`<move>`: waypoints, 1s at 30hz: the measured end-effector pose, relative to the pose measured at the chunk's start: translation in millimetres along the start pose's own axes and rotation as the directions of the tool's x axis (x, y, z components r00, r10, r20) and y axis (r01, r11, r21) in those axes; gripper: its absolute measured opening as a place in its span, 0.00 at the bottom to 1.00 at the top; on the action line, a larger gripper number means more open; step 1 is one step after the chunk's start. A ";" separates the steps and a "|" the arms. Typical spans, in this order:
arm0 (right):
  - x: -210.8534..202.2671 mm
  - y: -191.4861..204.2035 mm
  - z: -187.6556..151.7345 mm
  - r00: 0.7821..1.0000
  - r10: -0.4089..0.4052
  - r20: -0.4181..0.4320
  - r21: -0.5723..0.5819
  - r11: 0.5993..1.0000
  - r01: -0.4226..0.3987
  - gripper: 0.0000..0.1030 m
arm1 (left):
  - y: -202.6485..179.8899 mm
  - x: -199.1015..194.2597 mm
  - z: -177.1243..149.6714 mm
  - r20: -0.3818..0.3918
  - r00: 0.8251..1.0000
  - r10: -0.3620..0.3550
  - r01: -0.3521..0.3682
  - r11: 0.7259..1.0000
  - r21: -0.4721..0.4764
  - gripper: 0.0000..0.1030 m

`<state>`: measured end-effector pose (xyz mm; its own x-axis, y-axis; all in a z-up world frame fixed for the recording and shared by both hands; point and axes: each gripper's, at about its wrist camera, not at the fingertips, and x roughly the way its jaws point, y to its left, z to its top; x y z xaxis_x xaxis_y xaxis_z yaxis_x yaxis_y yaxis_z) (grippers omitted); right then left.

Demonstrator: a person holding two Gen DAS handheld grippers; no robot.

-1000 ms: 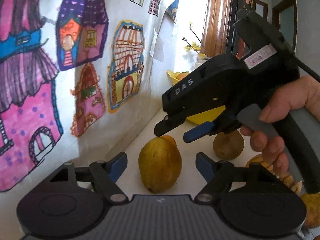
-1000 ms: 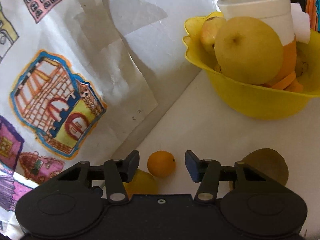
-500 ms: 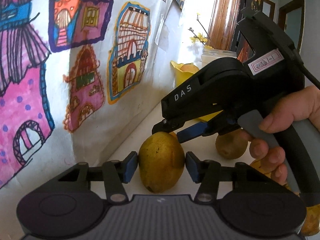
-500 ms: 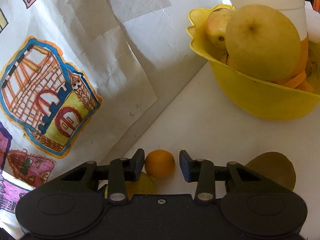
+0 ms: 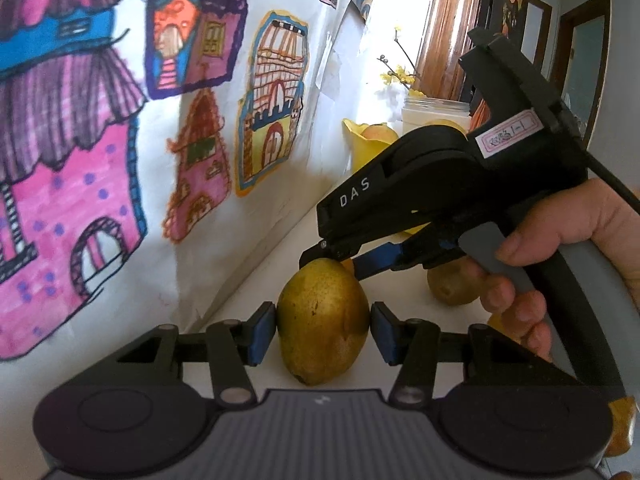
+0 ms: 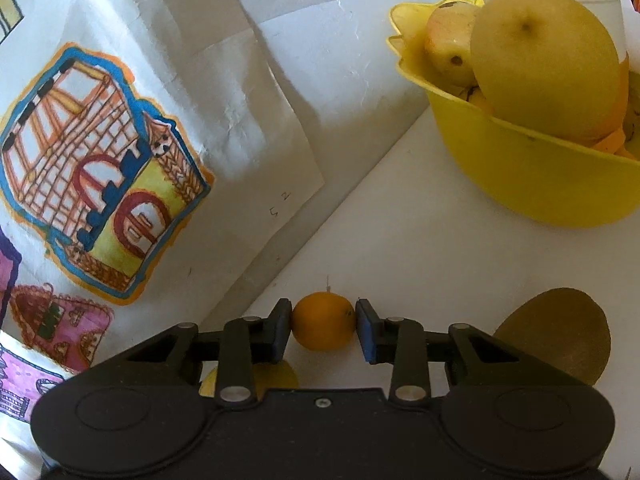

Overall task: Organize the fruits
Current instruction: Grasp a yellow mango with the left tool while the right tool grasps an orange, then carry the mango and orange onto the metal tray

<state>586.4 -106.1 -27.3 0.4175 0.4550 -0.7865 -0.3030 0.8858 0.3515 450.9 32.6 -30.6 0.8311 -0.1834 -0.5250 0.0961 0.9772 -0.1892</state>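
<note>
A yellow-brown pear [image 5: 323,320] stands on the white counter, and my left gripper [image 5: 323,332] is shut on it, pads on both sides. My right gripper [image 6: 323,330] is shut on a small orange [image 6: 323,326] that rests on the counter; this gripper also shows in the left wrist view [image 5: 344,260], just beyond the pear. A yellow bowl [image 6: 532,176] holds a big yellow pear [image 6: 544,64] and an apple [image 6: 448,52] at the upper right. The bowl also shows in the left wrist view [image 5: 362,148].
A brown kiwi [image 6: 560,336] lies to the right of the right gripper and shows in the left wrist view [image 5: 452,288]. A wall with children's drawings [image 5: 120,140] runs along the left. A white jar [image 5: 434,114] stands behind the bowl.
Both grippers have closed in: the left pads have come onto the pear and the right pads onto the orange. Both cameras have moved a little closer to the fruit.
</note>
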 end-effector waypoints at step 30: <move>-84.2 2.6 -68.9 0.998 0.040 0.039 -0.056 0.998 -0.038 0.35 | -4.0 -108.2 -56.1 0.017 0.987 -0.160 0.161 0.986 -0.041 0.53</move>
<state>491.4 -148.4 4.9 0.4381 0.4932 -0.7515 -0.3660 0.8615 0.3520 329.8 42.6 -19.7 0.8140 -0.3360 -0.4737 0.2064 0.9298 -0.3048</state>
